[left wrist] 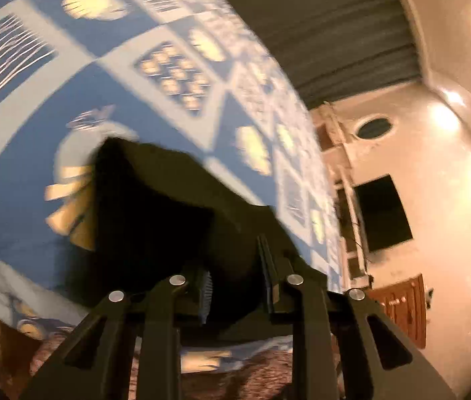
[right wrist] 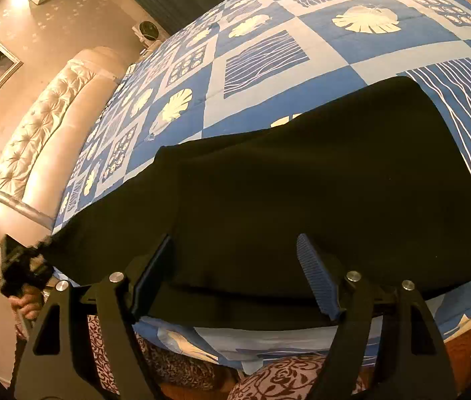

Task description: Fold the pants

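The black pants (right wrist: 302,193) lie across the bed (right wrist: 269,66), long axis running left to right. The left tongs (left wrist: 235,286) pinch the left end, lifted; the right tongs (right wrist: 235,283) gape wide just over the near edge, holding nothing.

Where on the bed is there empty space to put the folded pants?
The blue patterned bedspread lies bare beyond the black pants, toward the cream headboard and the far edge. The near edge is crowded with pants and both sets of fingers.
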Tool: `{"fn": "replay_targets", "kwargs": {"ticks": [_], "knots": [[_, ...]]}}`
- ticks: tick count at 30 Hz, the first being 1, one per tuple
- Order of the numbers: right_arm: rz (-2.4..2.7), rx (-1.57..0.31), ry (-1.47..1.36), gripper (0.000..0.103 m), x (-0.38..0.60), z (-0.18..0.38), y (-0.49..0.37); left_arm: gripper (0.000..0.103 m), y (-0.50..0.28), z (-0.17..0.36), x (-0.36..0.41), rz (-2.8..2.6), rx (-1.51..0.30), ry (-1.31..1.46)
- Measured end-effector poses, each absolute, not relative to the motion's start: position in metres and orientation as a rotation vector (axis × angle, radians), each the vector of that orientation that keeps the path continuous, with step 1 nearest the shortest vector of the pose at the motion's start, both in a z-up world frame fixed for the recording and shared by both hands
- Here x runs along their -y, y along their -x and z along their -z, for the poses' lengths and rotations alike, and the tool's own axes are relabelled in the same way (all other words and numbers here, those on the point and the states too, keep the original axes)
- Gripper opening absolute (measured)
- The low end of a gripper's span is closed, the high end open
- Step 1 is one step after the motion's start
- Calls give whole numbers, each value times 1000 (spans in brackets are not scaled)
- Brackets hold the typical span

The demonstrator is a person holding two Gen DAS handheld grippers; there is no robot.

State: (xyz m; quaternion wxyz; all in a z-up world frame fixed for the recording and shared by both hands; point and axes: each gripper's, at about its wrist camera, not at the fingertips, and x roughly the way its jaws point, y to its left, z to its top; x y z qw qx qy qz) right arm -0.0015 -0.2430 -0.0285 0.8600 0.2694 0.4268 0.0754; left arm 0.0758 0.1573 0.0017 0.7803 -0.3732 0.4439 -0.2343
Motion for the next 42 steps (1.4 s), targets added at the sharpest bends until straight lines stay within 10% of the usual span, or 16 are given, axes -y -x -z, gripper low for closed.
{"fn": "replay_targets", "kwargs": {"ticks": [9, 21, 26, 30, 42], "knots": [[-139, -876, -580, 83, 248, 25, 4, 16, -81, -45, -88, 650, -934, 717], [-166, -887, -556, 83, 237, 24, 2, 18, -76, 28, -209, 328, -1053, 597], [-165, -888, -555, 83, 236, 24, 2, 59, -85, 55, -235, 327, -1089, 604], [-164, -895, -557, 83, 234, 24, 2, 69, -91, 70, -247, 351, -1114, 681], [-168, -898, -562, 84, 232, 28, 1, 71, -127, 81, -215, 481, -1168, 704]]}}
